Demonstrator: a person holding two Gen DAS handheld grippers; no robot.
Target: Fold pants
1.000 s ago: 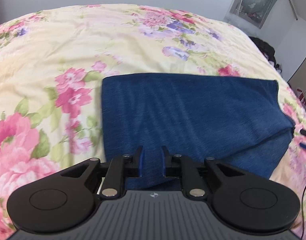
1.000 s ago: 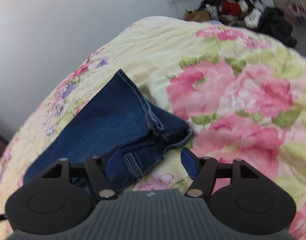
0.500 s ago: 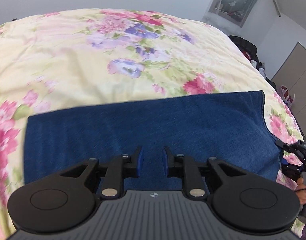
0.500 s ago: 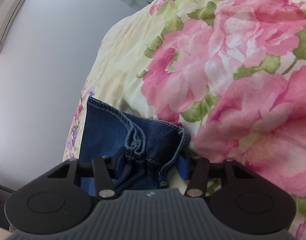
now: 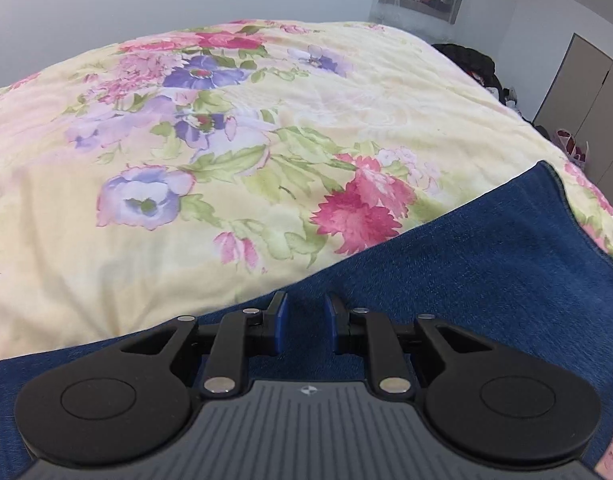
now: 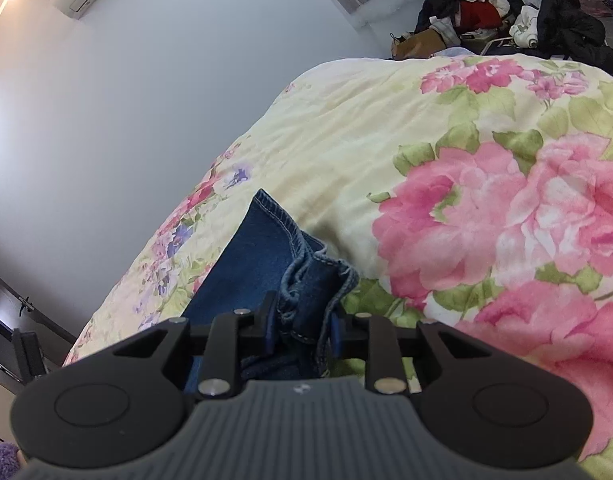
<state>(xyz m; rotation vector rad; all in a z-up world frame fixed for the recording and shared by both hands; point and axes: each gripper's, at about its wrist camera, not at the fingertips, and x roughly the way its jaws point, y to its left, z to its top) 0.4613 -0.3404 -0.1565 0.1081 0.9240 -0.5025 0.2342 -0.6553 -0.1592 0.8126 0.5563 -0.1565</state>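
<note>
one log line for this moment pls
task fold pants | left tongs shut on jeans | right tongs shut on hems | floral quilt

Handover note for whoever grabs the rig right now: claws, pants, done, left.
Left claw: nearly closed, a narrow gap between the fingers, sitting over the flat denim of the pants; whether it pinches cloth cannot be told.
Right claw: shut on the bunched hem end of the pants.
Pants lie on the floral bedspread, spread flat in the left view, hems gathered in the right view.
Done: hem end is gripped.
Left: likely carry the hems across toward the other end, lay them down and smooth the fold. How many folds are already in is not visible.
</note>
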